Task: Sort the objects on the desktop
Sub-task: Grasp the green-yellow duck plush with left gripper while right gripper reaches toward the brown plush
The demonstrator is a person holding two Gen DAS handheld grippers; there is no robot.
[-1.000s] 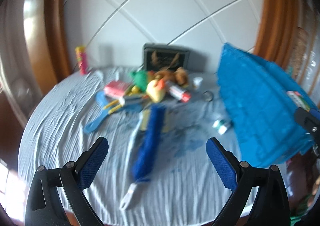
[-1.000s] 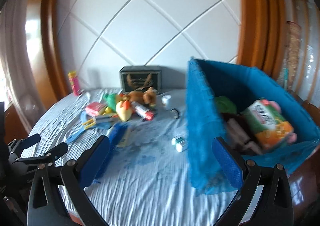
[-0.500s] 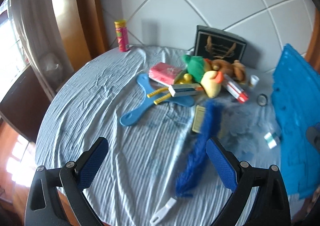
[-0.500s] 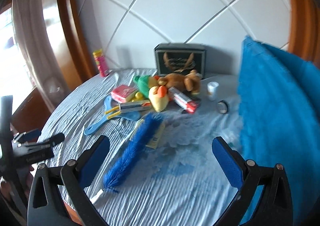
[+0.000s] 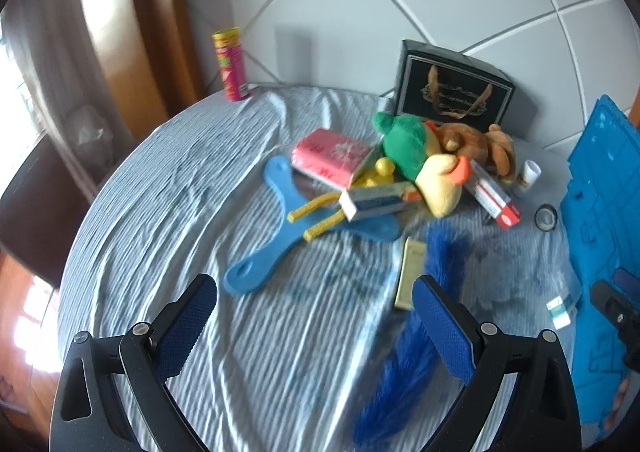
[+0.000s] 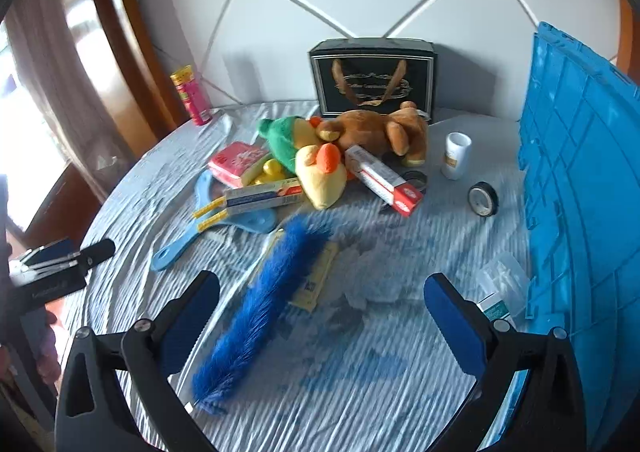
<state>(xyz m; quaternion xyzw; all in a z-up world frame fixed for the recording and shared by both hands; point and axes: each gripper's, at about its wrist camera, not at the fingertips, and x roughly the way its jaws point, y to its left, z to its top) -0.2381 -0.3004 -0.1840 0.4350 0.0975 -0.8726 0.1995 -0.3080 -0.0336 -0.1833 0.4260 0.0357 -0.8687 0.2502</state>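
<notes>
Hovering over the table (image 6: pixel 360 392), my left claw (image 5: pixel 314 316) and right claw (image 6: pixel 322 312) both gape apart, holding nothing; the blue brush (image 6: pixel 264 304) lies below, toy pile (image 6: pixel 328 156) beyond, blue crate (image 6: pixel 584 180) right.

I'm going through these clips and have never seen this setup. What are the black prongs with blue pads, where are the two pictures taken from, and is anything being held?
No robot here: a person holds a two-finger gripper in each hand, each with a camera looking along its fingers. One picture is from the left gripper, one from the right gripper. Both are open and hold nothing. On the table lie a blue brush, a blue paddle, soft toys and small boxes. A blue crate stands at the right.
</notes>
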